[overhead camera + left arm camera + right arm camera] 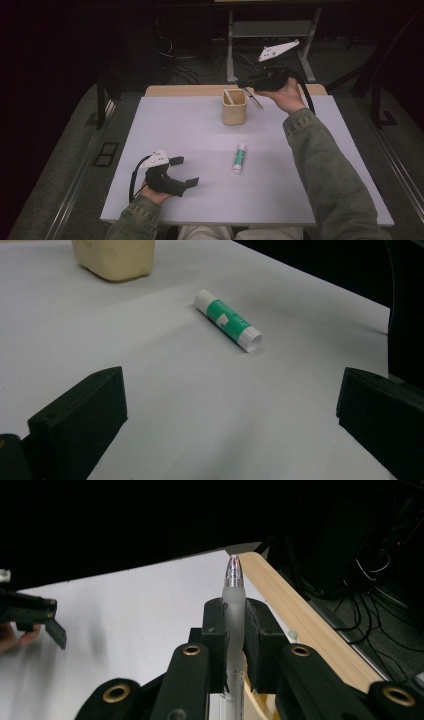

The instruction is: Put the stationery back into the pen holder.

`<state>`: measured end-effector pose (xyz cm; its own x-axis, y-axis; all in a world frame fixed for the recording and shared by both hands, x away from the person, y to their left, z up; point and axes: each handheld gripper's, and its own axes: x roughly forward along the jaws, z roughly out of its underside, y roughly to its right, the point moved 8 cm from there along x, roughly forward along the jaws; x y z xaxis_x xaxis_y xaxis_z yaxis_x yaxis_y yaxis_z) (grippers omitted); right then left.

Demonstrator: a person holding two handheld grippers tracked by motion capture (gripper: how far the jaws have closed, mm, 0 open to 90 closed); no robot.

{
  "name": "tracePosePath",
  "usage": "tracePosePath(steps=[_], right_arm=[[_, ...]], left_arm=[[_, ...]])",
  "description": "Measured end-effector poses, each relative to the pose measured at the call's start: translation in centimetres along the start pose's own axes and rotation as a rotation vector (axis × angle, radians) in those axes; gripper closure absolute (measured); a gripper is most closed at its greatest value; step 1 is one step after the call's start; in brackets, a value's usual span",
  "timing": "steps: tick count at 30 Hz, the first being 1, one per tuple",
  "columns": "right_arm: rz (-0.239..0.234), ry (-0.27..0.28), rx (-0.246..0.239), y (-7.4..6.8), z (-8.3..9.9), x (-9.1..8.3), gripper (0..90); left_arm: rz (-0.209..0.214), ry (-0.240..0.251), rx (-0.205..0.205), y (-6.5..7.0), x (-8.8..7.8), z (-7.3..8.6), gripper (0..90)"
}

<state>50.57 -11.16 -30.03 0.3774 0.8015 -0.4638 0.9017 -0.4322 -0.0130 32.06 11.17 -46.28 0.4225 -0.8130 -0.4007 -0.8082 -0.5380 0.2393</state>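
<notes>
Black grippers (184, 171), brass rivets, olive sleeves (330, 170)

glue stick (240, 157) before cup (234, 107), w/ stick (229, 96) inside

Green-and-white glue stick (239, 157), beige cup (234, 107).

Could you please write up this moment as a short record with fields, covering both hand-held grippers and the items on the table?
left hand-held gripper: open, low over the table's near left, holding nothing
right hand-held gripper: shut on a pen, raised by the cup
cup: beige, upright at the far middle, one stick-like item inside
glue stick: green and white, lying flat mid-table, untouched
table: white top, wooden strip at the far edge
</notes>
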Motion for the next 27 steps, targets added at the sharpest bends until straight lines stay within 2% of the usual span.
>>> tracePosePath(steps=[11, 18, 27], right_arm=[[0.013, 0.031, 0.04, 0.8, -0.8, 2.0, 79.6], [0.044, 0.059, 0.047, 1.5, -1.3, 2.9, 79.6], [0.074, 0.078, 0.063, 2.6, -1.1, 4.3, 79.6]], left_arm=[[0.004, 0.003, -0.001, 0.0, -0.1, 0.0, 0.0], [0.007, 0.006, 0.001, 0.0, -0.1, -0.1, 0.0], [0.009, 0.012, -0.001, 0.0, -0.1, -0.1, 0.0]])
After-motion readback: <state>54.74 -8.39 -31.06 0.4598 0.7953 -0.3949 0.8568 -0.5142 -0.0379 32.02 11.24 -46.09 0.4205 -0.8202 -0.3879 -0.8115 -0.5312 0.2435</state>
